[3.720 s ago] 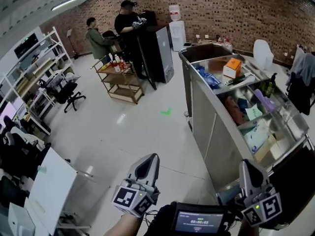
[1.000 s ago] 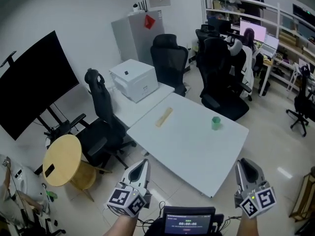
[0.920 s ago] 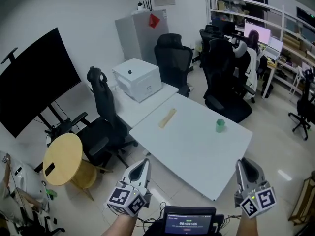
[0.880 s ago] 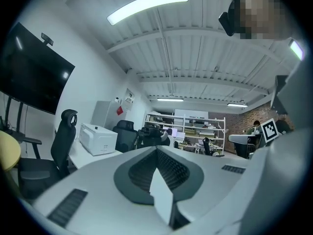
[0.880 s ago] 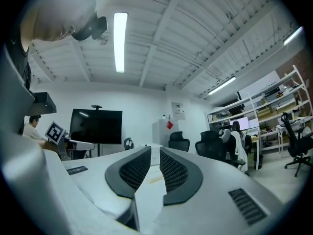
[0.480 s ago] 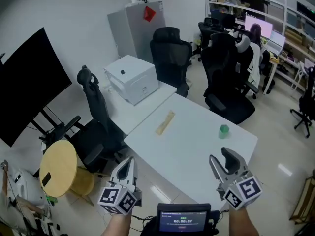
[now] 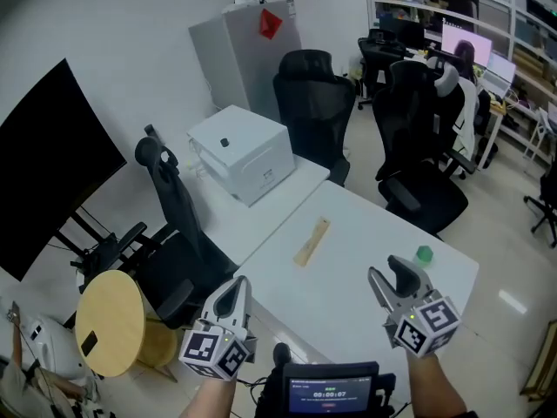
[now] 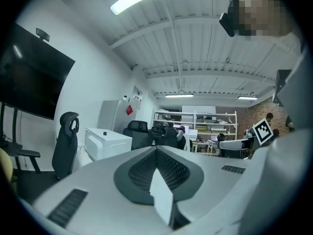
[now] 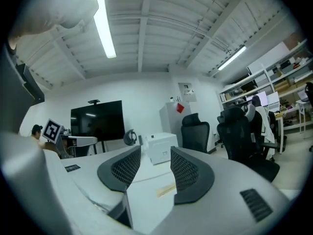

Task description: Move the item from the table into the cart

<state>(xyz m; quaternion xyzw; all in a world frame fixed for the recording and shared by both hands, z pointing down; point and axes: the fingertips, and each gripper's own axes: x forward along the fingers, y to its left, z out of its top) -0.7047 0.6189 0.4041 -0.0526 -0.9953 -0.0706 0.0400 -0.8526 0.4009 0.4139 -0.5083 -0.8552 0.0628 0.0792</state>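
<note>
OFFICE FLOOR: A person holds a two-jaw gripper level in each hand at the near edge of a white table. The left gripper has its jaws pressed together with nothing between them. The right gripper has just been opening its jaws, which stand well apart and empty (the tabletop shows through the gap). 2 loose items lie on the table: a pale wooden strip near its middle, and a small green object toward the right edge, near the right gripper's tips. Neither is touched. A white box sits on the adjoining table behind, with black office chairs around.
</note>
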